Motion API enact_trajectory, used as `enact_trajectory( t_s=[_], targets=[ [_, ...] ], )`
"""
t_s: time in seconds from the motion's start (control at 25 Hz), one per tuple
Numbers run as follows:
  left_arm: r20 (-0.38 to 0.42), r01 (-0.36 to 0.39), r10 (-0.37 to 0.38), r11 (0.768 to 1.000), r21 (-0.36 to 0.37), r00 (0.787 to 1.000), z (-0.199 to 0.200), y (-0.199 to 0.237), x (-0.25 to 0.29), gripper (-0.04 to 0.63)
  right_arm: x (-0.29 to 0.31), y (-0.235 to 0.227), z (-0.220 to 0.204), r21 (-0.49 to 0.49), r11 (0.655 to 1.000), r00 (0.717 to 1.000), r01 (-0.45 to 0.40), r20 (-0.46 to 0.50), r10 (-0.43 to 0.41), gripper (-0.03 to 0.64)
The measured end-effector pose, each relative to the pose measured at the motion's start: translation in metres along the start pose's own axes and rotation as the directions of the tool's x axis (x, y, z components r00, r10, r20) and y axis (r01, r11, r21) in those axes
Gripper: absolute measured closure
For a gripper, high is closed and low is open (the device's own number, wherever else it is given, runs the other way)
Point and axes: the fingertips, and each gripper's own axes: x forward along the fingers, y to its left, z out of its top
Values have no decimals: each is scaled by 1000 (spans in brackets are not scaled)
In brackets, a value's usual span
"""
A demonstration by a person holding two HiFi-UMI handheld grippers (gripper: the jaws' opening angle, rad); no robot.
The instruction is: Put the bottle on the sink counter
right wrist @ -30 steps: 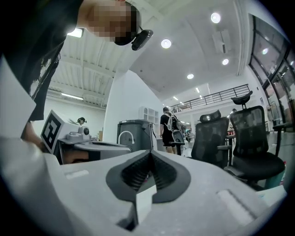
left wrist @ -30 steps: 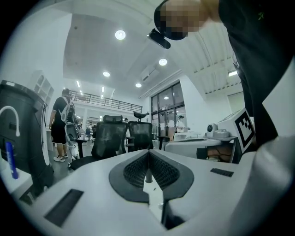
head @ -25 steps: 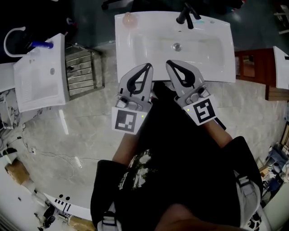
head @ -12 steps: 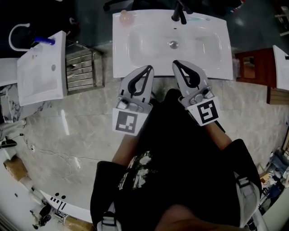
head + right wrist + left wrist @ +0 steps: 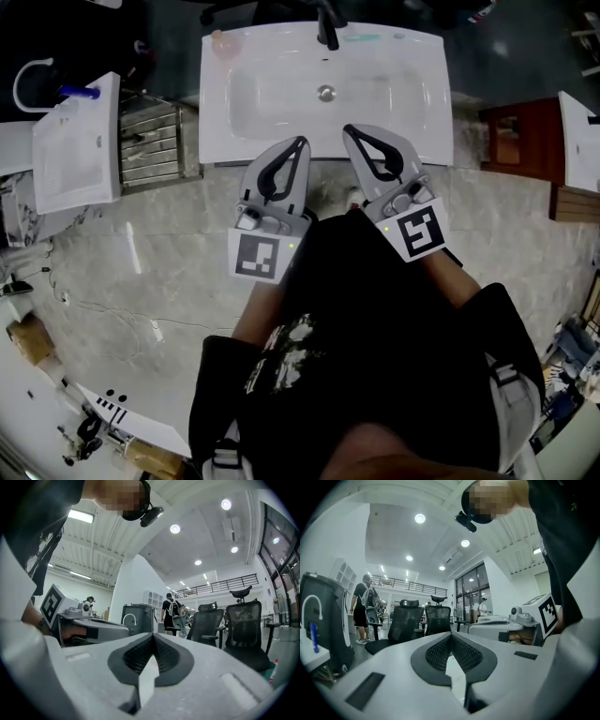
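L claw (image 5: pixel 296 142) & R claw (image 5: pixel 354 131) both shut, empty, at sink (image 5: pixel 412 112) near edge; pink bottle (image 5: pixel 222 43) on its far-left corner, well apart.

The black faucet (image 5: pixel 327 33) at the far rim of the white rectangular sink (image 5: pixel 216 141) is cut off by the top edge. The small pinkish round object (image 5: pixel 221 43) on the sink's far left corner is too small to identify. A white slab (image 5: pixel 581 141) at the right runs off the picture's edge.

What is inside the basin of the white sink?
Only the round metal drain shows in the basin. The left gripper and right gripper hide part of its near edge.
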Motion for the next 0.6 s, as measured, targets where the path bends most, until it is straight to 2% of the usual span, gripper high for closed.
enact_trajectory(
  t_s=[0.12,0.4,0.6],
  targets=[
    [-27,-15,15,1000,7,1000,-4,-25,12,581,-20,-15,-8,7,1000,999,-27,-22,28,623],
    [-40,-62,62,998,6,997,-8,-52,19,581,-42,-25,-18,38,995,995,-93,-28,94,623],
    [-44,-67,68,998,11,997,-19,-63,19,581,-53,-25,-29,33,995,995,-95,-37,96,623]
  ],
)
